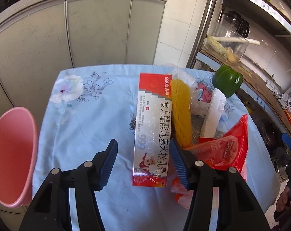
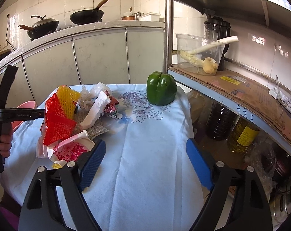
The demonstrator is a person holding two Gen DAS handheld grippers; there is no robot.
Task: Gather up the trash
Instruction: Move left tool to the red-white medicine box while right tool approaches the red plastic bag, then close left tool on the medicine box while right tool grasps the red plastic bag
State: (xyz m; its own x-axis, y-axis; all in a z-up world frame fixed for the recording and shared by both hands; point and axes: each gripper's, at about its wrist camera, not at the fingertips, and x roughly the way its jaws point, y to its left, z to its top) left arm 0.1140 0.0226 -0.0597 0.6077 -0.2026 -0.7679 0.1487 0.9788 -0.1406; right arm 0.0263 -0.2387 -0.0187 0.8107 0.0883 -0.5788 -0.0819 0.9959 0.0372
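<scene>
My left fingers [image 1: 143, 161] stand wide apart with nothing pinched; the near end of the long red-and-white cardboard ointment box [image 1: 153, 130] lies between them, closer to the right pad, but neither pad presses on it. My right fingers [image 2: 145, 163] are spread just as wide over bare blue floral cloth on the desk [image 2: 149, 173], holding nothing.

Just beyond the left fingers sits the heap of trash: the clear red plastic wrapper [image 1: 224, 148], the yellow foam mesh sleeve [image 1: 181, 113] beside the box, a white foam strip [image 1: 214, 113] leaning across a grey scouring cloth, then crumpled clear plastic and a small patterned wrapper behind. In the right view a white bag with a red print [image 2: 68, 150] lies just beside my left pad. Further back stands the green bell pepper [image 2: 161, 88], apart from the heap; I judge it is not trash.

The pink plastic bin [image 1: 12, 156] waits at the desk's left edge, and the part of its inside that I can see looks empty, so I judge collecting has barely begun, with the whole heap left.

The bin's bottom is cut off, and the heap's lower layers are hidden.
</scene>
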